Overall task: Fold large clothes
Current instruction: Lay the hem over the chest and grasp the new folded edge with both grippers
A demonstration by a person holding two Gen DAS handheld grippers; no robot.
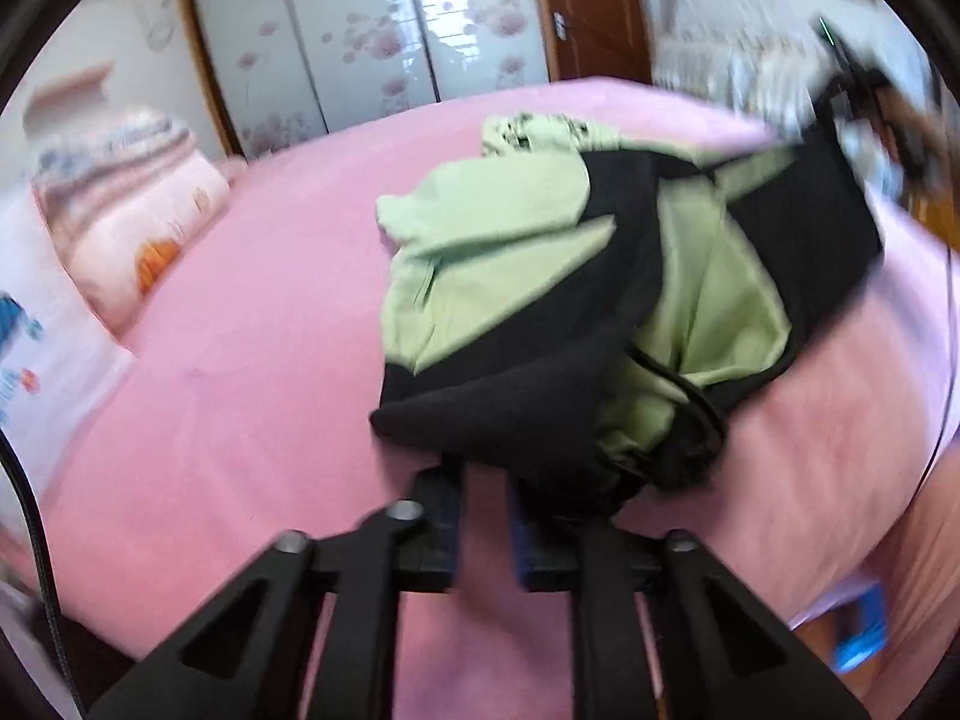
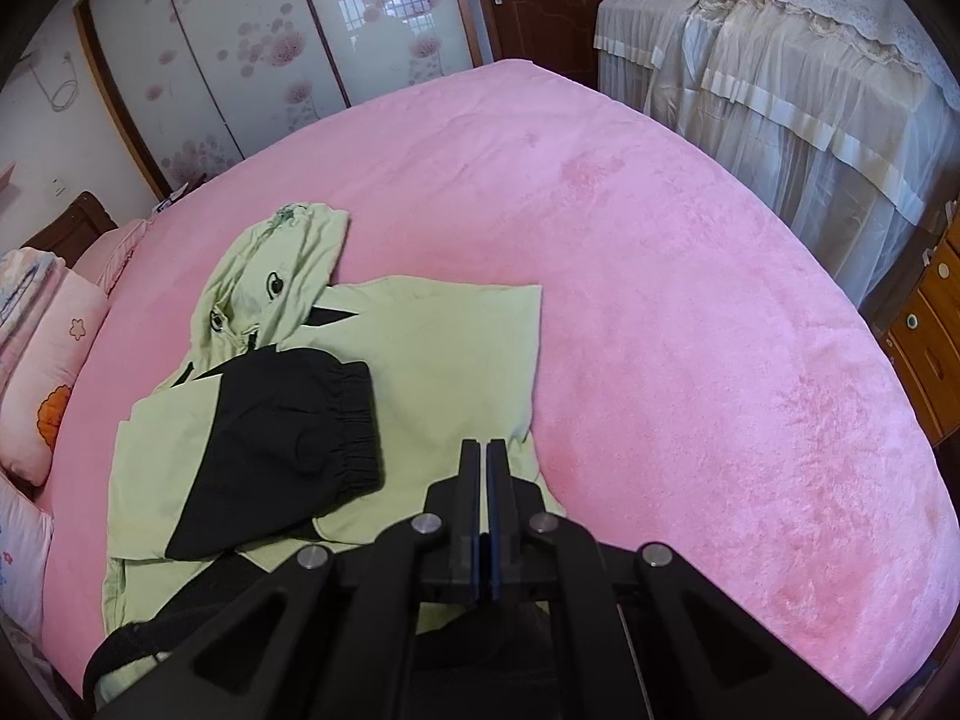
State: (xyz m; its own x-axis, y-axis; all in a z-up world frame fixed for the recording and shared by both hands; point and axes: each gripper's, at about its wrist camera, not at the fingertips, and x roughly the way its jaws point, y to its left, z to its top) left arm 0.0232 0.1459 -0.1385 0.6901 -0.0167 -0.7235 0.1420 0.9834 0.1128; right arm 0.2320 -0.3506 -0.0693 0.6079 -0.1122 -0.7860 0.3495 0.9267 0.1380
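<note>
Lying part-folded on a pink bedspread (image 2: 660,276), hood (image 2: 270,276) toward the floral wardrobe doors (image 2: 252,42): a pale-green and black hooded jacket (image 2: 420,372), black elastic-cuffed sleeve (image 2: 288,444) crossing its body. Gripping, it seems, the black hem (image 1: 480,420) in the blurred left-wrist view: the left gripper (image 1: 486,480), jaws nearly together though a sliver of pink showing between, while hovering above the jacket's near edge, pressed fully together and holding nothing: the right gripper (image 2: 485,450). Risking, with only one corner pinched, dragging the hem askew and undoing the sleeve fold.
</note>
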